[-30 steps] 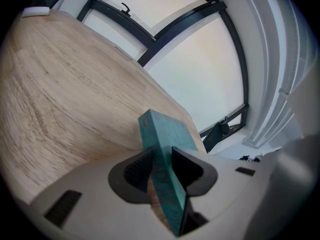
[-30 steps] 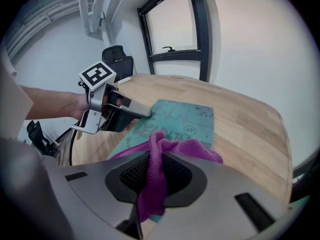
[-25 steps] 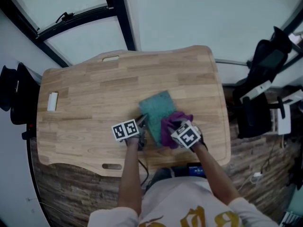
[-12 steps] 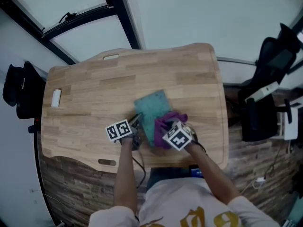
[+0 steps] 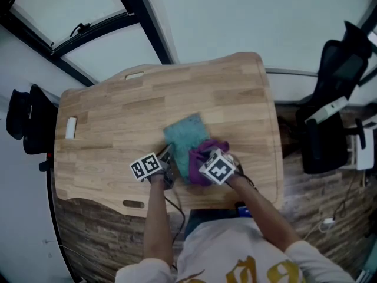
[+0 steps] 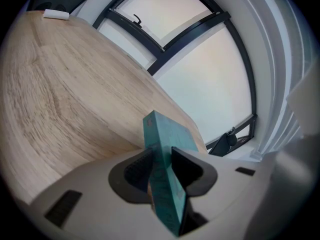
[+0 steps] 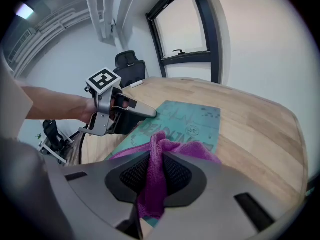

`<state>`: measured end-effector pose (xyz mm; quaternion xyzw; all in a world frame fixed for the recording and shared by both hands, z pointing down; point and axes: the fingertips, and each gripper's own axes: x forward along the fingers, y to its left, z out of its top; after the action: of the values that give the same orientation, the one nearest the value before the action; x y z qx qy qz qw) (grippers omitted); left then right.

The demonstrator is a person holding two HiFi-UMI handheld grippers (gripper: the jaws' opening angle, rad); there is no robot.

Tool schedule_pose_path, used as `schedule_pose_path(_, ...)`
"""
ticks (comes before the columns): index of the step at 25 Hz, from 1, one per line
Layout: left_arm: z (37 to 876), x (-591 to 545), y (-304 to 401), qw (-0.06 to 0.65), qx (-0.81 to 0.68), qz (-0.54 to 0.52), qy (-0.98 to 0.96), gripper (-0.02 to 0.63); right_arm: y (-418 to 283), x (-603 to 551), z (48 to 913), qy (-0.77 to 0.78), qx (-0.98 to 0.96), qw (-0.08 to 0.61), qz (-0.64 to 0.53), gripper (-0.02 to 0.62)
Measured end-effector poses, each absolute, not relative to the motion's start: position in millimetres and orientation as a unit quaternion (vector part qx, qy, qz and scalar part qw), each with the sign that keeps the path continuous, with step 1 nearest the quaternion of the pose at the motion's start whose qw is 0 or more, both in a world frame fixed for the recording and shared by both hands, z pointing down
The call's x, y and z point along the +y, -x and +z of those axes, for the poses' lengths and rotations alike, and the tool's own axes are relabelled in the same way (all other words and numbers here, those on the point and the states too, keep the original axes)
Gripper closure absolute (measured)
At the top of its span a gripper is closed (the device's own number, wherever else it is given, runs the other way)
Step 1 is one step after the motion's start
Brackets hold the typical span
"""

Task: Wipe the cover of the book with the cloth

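in the lower middle of the head view, on the light wooden table (image 5: 118, 117): a flat teal book with a printed cover (image 5: 182, 135), lying tilted, with a crumpled purple cloth (image 5: 213, 146) on its lower right part.

left gripper (image 5: 169, 160): jaws closed on the near left edge of the book, with only the thickness of the book between them. in the left gripper view, shown edge-on, rising from the bottom centre of the frame. seems to hold the book steady against the table, not to lift it.

right gripper (image 5: 205, 158): jaws pinched tight on a fold of the cloth. rest of the cloth spread out in front of the jaws, onto the cover, just below the printed letters at the centre of the right gripper view.

compared with one second ago: right gripper and cloth drawn a little to the left, further onto the cover, hanging less over the right edge of the book. left gripper in the same grip on the same edge. book hardly shifted on the table.

probably means a wiping stroke under way across the near part of the cover. far part of the cover, toward the middle of the table, bare and not under the cloth, so judged as remaining to wipe. possible risk: book sliding under the stroke if the left grip loosens.
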<state>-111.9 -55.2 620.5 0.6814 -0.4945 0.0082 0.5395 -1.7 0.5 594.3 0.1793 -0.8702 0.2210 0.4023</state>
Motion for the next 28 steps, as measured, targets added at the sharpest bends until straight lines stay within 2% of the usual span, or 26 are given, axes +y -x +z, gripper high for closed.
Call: schedule_pose_path(28,617,-55,107,0.53,-0.501,0.016,-0.684,0.486,-2,-22,596,-0.143,-0.863,0.431,0.22,0.532)
